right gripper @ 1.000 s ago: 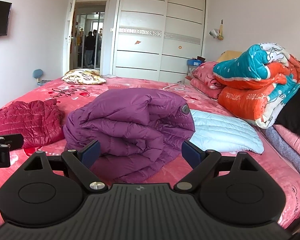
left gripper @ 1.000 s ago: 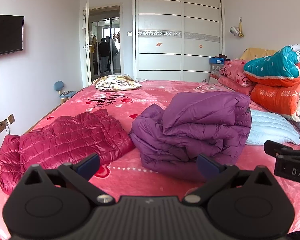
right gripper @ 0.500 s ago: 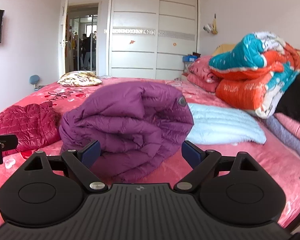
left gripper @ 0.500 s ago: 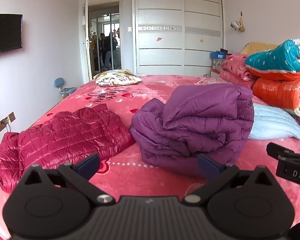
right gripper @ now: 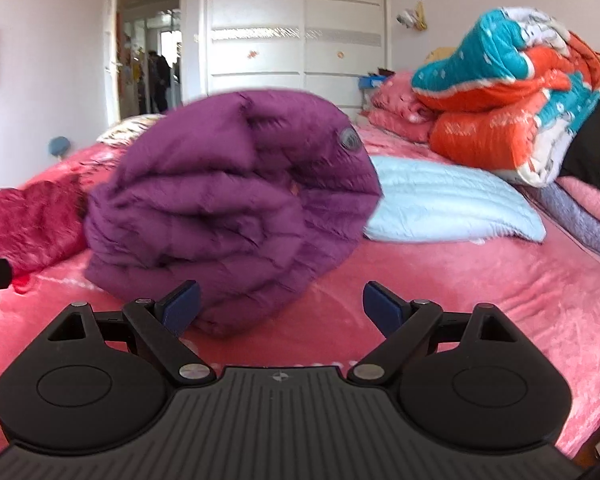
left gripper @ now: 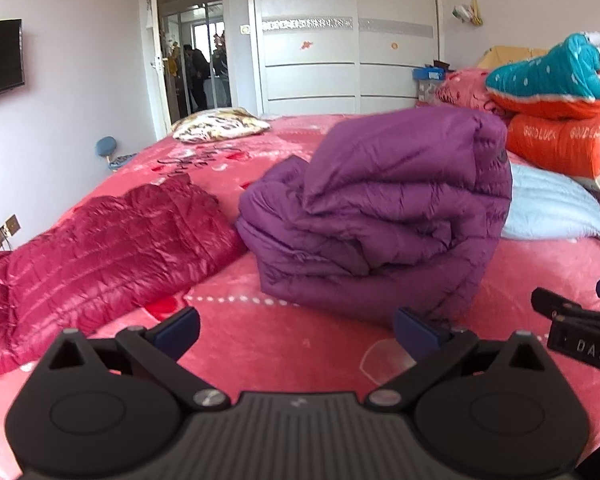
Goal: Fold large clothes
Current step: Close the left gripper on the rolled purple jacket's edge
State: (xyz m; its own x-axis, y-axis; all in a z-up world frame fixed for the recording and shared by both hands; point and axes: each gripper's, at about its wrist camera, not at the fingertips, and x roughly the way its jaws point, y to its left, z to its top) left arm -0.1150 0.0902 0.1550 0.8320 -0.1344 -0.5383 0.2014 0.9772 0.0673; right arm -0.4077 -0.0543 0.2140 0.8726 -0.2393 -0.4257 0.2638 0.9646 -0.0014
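A folded purple down jacket (left gripper: 384, 208) sits in a thick bundle on the pink bed (left gripper: 300, 344); it also shows in the right wrist view (right gripper: 228, 208). A red down jacket (left gripper: 100, 252) lies spread flat to its left, seen at the left edge of the right wrist view (right gripper: 28, 220). My left gripper (left gripper: 296, 330) is open and empty, just short of the purple bundle's front edge. My right gripper (right gripper: 281, 306) is open and empty, close to the bundle's lower front. The right gripper's side shows at the right of the left wrist view (left gripper: 580, 332).
A light blue jacket (right gripper: 448, 204) lies right of the purple bundle. Stacked teal and orange quilts (right gripper: 512, 104) and pink bedding (right gripper: 400, 112) stand at the back right. A patterned pillow (left gripper: 220, 124) lies at the far end. White wardrobe (left gripper: 348, 40) and open doorway (left gripper: 196, 64) behind.
Both grippers have dropped lower and moved closer to the purple bundle, which looms larger. Both stay open. The clothes have not moved.
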